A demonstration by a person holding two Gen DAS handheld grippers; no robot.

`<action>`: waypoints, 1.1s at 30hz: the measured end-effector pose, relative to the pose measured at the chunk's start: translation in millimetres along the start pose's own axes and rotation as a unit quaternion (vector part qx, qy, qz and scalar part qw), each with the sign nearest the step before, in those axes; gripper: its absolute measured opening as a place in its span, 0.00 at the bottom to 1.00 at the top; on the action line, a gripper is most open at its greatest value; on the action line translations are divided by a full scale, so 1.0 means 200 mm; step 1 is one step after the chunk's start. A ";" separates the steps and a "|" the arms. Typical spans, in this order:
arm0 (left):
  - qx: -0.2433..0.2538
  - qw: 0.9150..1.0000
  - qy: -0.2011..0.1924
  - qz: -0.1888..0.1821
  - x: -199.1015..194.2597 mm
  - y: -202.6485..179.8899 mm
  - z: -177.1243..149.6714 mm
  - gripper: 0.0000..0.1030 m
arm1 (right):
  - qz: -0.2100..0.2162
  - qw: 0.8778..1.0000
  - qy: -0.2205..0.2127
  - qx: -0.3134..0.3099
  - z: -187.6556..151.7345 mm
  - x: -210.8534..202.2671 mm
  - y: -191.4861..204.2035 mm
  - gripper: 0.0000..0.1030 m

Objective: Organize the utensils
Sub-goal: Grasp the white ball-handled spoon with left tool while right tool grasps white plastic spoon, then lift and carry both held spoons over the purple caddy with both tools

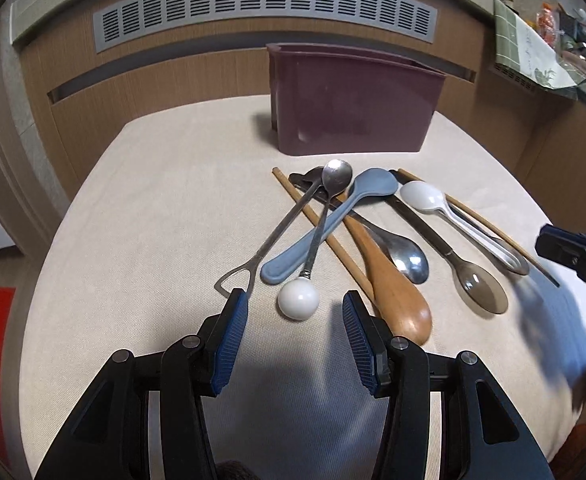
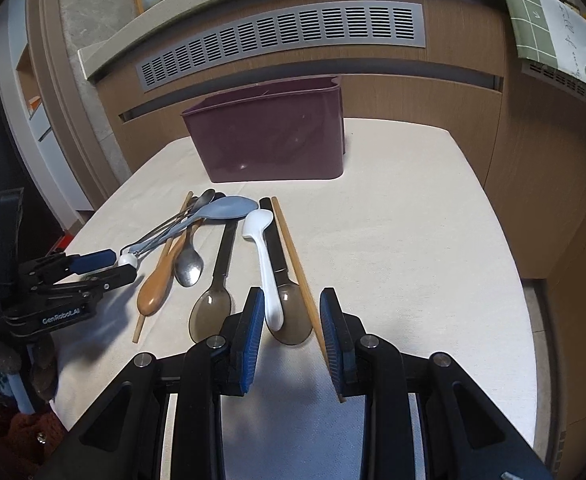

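A pile of utensils lies on the beige cloth table (image 1: pixel 153 208): a metal spoon with a white ball end (image 1: pixel 297 300), a blue-grey spoon (image 1: pixel 325 224), a wooden spoon (image 1: pixel 397 292), a steel spoon (image 1: pixel 409 260), smoky plastic spoons (image 1: pixel 481 288), a white plastic spoon (image 1: pixel 425 198) and chopsticks (image 1: pixel 317 220). A maroon bin (image 1: pixel 353 100) stands behind them. My left gripper (image 1: pixel 295 308) is open, its jaws on either side of the white ball (image 2: pixel 127 259). My right gripper (image 2: pixel 291 312) is open over the white spoon's handle (image 2: pixel 271 292) and a smoky spoon's bowl (image 2: pixel 293 316), with a chopstick (image 2: pixel 297 268) beside it.
The bin (image 2: pixel 273 144) sits at the table's far side, in front of a wooden cabinet with a grey vent (image 1: pixel 265 8). A green checked cloth (image 2: pixel 549 24) hangs off the counter at the right. The table edge (image 2: pixel 505 240) drops off to the right.
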State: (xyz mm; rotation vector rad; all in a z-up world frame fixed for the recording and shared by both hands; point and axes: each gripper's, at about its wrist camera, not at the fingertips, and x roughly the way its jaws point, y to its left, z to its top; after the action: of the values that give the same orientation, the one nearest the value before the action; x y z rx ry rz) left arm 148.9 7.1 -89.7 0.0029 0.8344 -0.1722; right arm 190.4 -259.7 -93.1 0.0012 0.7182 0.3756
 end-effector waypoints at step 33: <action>-0.006 0.986 -0.167 0.003 -0.57 0.07 0.35 0.22 | 0.028 0.992 0.041 -0.114 0.28 0.26 0.16 0.26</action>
State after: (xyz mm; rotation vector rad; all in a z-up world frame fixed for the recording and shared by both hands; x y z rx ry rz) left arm 128.1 33.8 39.8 -0.0342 0.5006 -0.1560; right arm 250.9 -206.4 -79.6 -0.2111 0.7540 0.5129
